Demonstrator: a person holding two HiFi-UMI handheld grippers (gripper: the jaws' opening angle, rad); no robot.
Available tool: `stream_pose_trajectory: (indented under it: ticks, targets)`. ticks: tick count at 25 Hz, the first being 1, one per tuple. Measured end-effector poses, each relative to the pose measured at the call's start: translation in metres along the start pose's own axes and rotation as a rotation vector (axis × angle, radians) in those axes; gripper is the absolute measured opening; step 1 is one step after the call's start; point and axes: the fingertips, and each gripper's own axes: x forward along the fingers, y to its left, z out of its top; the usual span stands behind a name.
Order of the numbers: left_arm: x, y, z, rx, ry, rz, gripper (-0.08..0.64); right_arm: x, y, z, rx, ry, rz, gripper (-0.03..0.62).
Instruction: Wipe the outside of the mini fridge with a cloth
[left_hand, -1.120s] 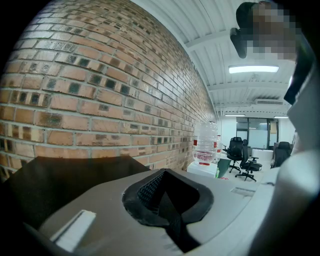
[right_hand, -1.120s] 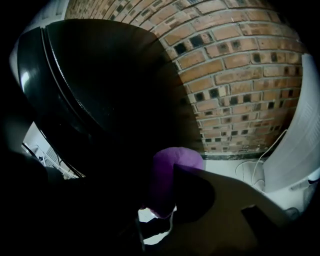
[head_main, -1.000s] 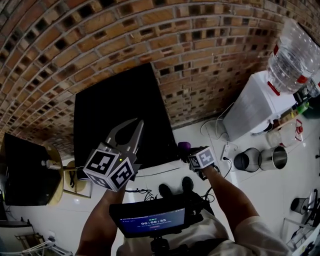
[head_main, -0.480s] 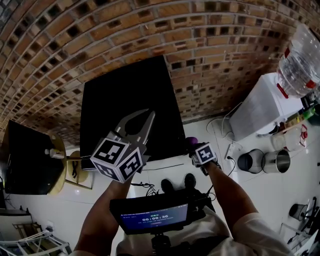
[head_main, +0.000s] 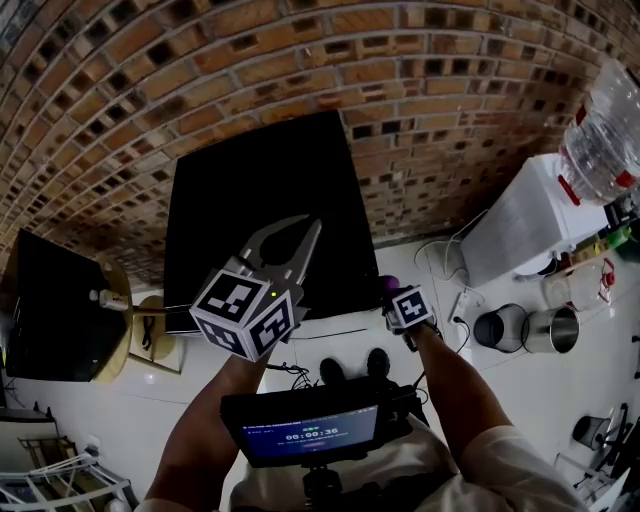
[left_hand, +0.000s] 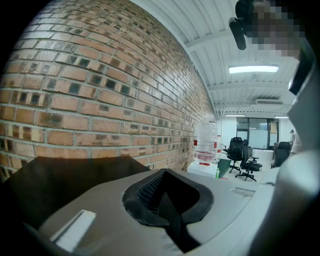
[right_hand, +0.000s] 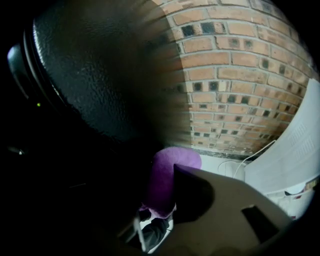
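Note:
The black mini fridge (head_main: 265, 200) stands against the brick wall, seen from above. My left gripper (head_main: 308, 230) hovers over its top near the front edge, jaws shut and empty. In the left gripper view the black pads (left_hand: 150, 192) meet above the dark fridge top (left_hand: 60, 175). My right gripper (head_main: 392, 292) is lower, by the fridge's front right corner, shut on a purple cloth (head_main: 387, 284). In the right gripper view the cloth (right_hand: 167, 180) bulges out beside the grey jaw, close against the textured black fridge wall (right_hand: 90, 75).
A white water dispenser (head_main: 520, 220) with a big bottle (head_main: 600, 130) stands at the right, with cables on the floor in front of it. Two metal pots (head_main: 525, 325) sit right of my arm. A black panel (head_main: 50, 310) and a round gold stand (head_main: 115, 335) are at the left.
The head view has drifted, so the fridge sits a little more to the right. The right gripper has tilted slightly with the cloth at the fridge's corner. The left gripper stays put.

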Motion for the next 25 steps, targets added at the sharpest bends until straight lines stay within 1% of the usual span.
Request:
stream_pose_trajectory:
  ticks: [3,6,10,12,15,17,19,21,24,25]
  targets:
    - [0.001,-0.001,-0.001,-0.001,-0.003,0.0,0.008,-0.006,-0.003,-0.004,-0.01,0.0,-0.005,0.11]
    - [0.0,-0.003,-0.001,0.0,-0.01,-0.003,0.008,-0.02,-0.012,-0.004,-0.02,-0.021,-0.048,0.11]
    - [0.0,-0.002,-0.002,0.004,-0.006,-0.013,0.008,-0.049,-0.022,0.011,-0.034,-0.103,-0.084,0.11]
    - [0.001,-0.003,-0.002,0.005,-0.001,-0.019,0.008,-0.071,-0.023,0.022,-0.024,-0.146,-0.086,0.11]
    - [0.0,-0.004,-0.004,0.006,0.009,-0.03,0.008,-0.117,-0.016,0.05,-0.007,-0.229,-0.076,0.11]
    - [-0.002,-0.006,-0.005,0.003,0.014,-0.042,0.009,-0.155,-0.008,0.073,-0.016,-0.294,-0.062,0.11]
    - [-0.006,-0.006,-0.005,-0.006,0.013,-0.046,0.019,-0.198,0.006,0.101,-0.052,-0.37,-0.04,0.111]
    - [-0.011,-0.004,-0.006,-0.025,0.004,-0.035,0.053,-0.244,0.025,0.132,-0.121,-0.451,-0.019,0.112]
    - [-0.024,0.001,-0.005,-0.068,-0.016,-0.002,0.145,-0.303,0.057,0.173,-0.236,-0.552,-0.006,0.112]
    - [-0.029,0.002,-0.004,-0.085,-0.024,0.009,0.162,-0.318,0.068,0.184,-0.272,-0.58,-0.001,0.112]
